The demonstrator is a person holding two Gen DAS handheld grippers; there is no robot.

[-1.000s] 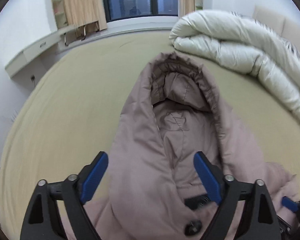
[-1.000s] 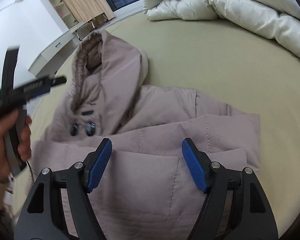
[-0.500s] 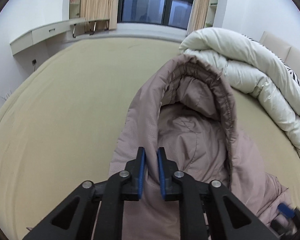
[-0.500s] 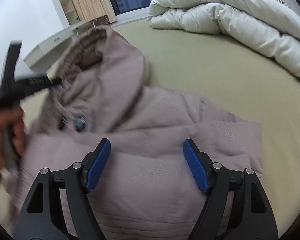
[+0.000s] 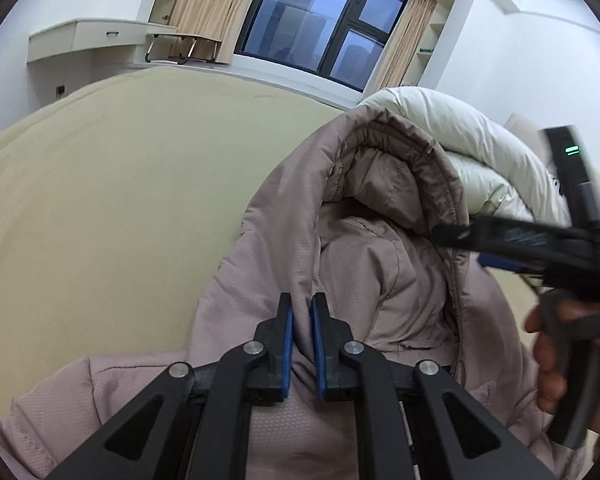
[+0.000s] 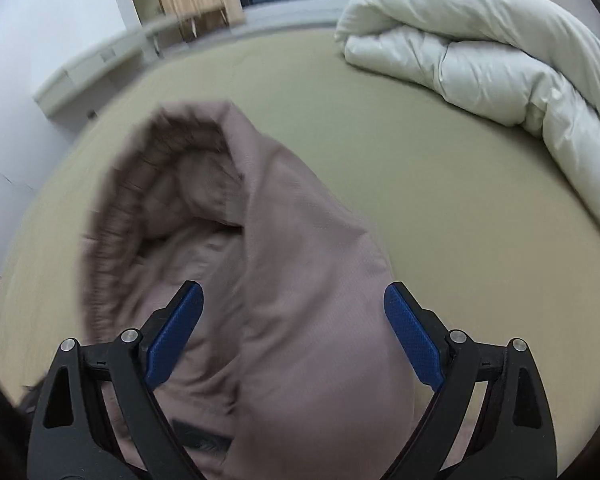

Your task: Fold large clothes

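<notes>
Left gripper [image 5: 301, 312] pinches coat [image 5: 380, 280]; hood points windowward.

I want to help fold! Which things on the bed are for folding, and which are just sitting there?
For the folding:
- pink hooded coat
- left tongs, pinching the coat by the hood
- right tongs, open over the hood

Just sitting there:
- white duvet
- bed sheet
- curtains

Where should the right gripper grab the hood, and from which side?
Judging by its pose, the hood's right edge, opposite the fold pinched by the left gripper. The hood lies opening-up on the bed, its right side a raised fold beside bare sheet. The right gripper, jaws just opening and touching nothing, can drop from above.
</notes>
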